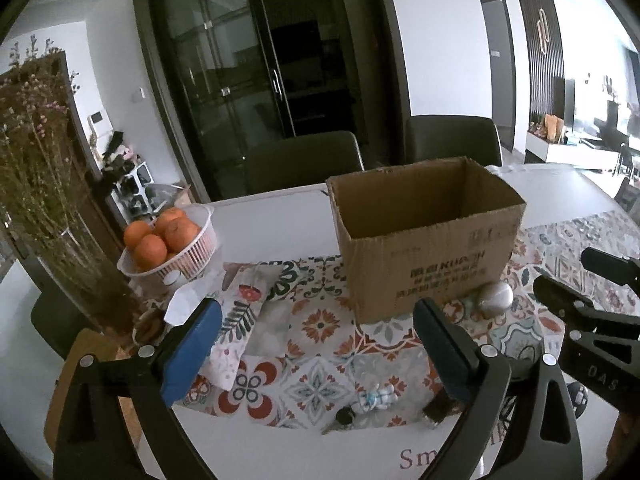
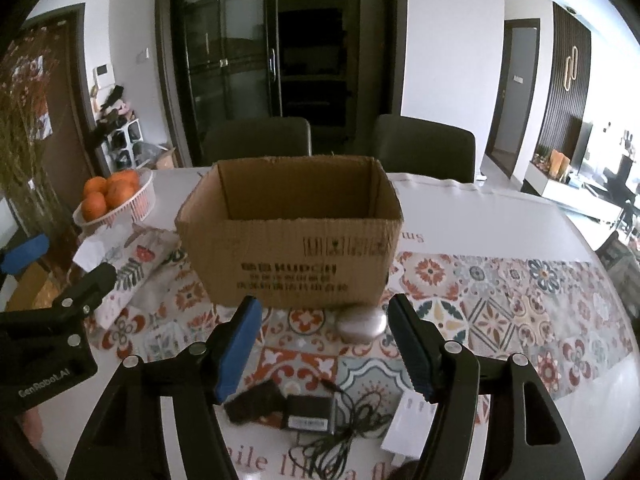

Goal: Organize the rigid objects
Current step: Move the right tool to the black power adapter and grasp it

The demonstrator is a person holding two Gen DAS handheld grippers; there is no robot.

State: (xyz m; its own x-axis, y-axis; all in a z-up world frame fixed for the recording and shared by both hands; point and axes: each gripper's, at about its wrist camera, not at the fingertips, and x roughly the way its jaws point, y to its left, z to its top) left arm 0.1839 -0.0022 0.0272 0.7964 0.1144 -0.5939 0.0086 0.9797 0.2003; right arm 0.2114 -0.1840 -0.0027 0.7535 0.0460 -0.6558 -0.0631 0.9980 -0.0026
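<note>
Silver case (image 2: 361,323) beyond right gripper (image 2: 323,350), untouched

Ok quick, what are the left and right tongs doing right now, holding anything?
Left tongs: open, holding nothing, above the patterned mat.
Right tongs: open, holding nothing, in front of the box.

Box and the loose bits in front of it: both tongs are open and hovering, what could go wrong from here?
1. The silver case sits right against the box wall; closing the right tongs on it may hit the cardboard and shove the box.
2. The adapter trails a tangled cable; lifted, it could drag the white box beside it.
3. The left tongs and right tongs hover close together and could collide.
</note>
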